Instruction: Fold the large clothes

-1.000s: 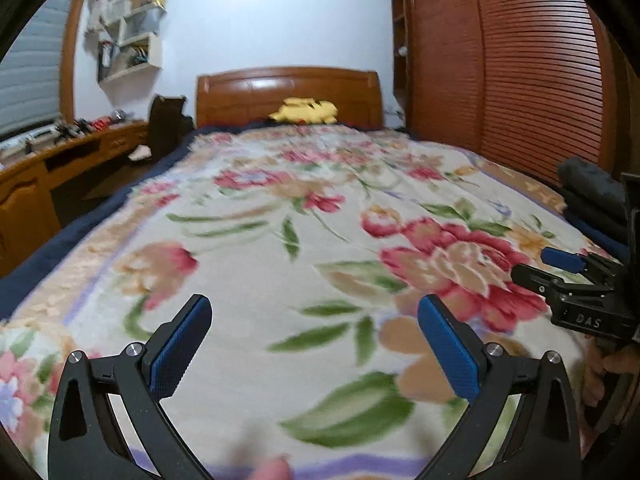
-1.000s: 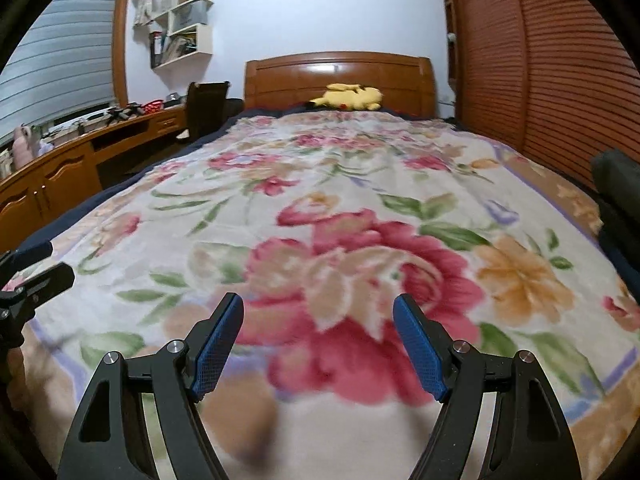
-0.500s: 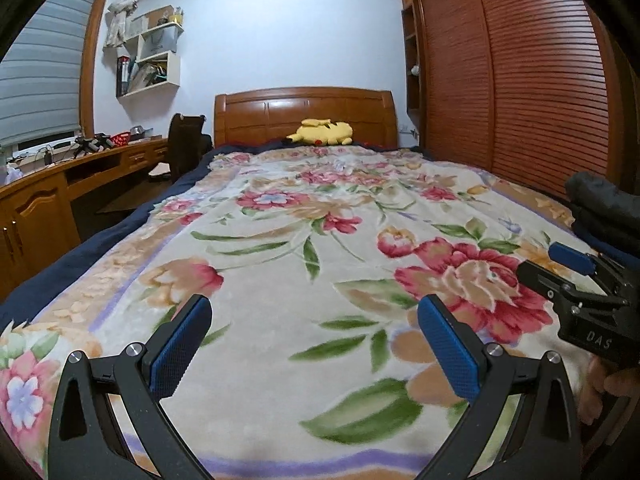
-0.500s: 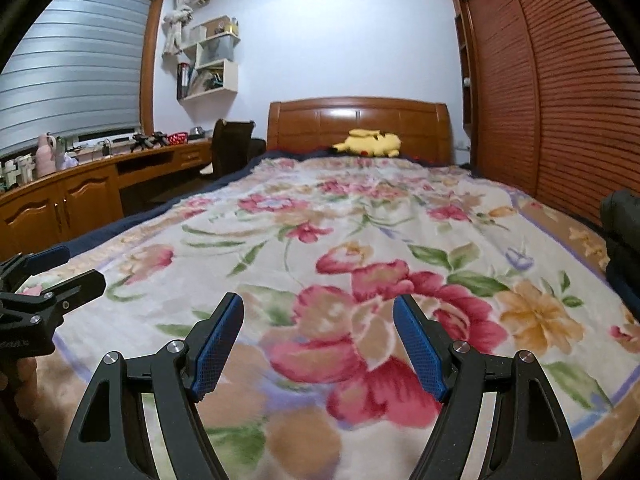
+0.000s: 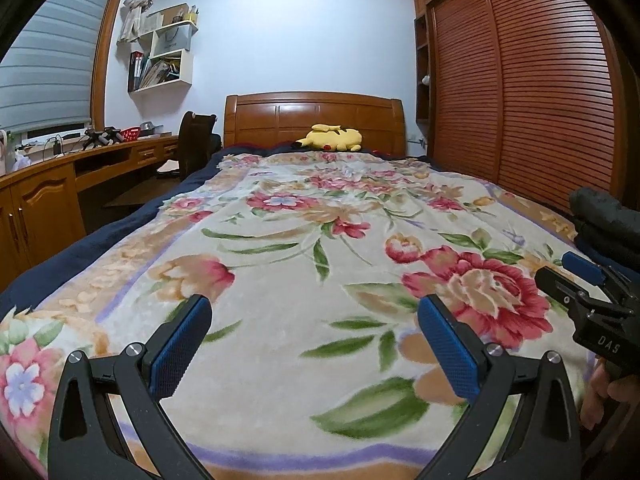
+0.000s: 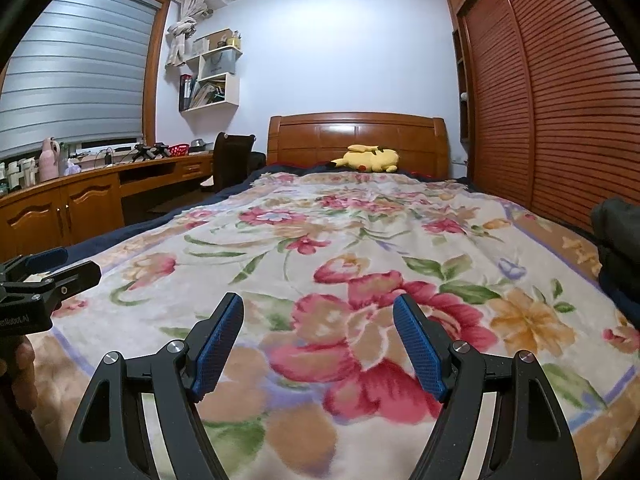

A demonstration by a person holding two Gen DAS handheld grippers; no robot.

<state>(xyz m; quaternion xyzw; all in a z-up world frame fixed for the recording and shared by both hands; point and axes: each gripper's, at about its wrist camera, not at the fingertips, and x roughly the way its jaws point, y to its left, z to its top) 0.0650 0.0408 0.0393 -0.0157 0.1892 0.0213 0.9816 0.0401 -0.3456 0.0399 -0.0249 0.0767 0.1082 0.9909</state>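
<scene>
Both tongs, left (image 5: 316, 344) and right (image 6: 318, 344), hang with jaws apart and nothing between them, low over the foot of the floral blanket (image 5: 320, 248) spread flat on the bed. Dark folded clothes (image 5: 604, 220) sit at the bed's right edge. White wall shelves (image 6: 212, 76) hold books and folders. Since a second ago both views have tipped up, showing more wall.

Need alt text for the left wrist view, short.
Left gripper, open and empty, hovers over a floral blanket spread across a bed; the right gripper enters at the right edge beside dark clothes. A yellow plush toy lies by the wooden headboard.
</scene>
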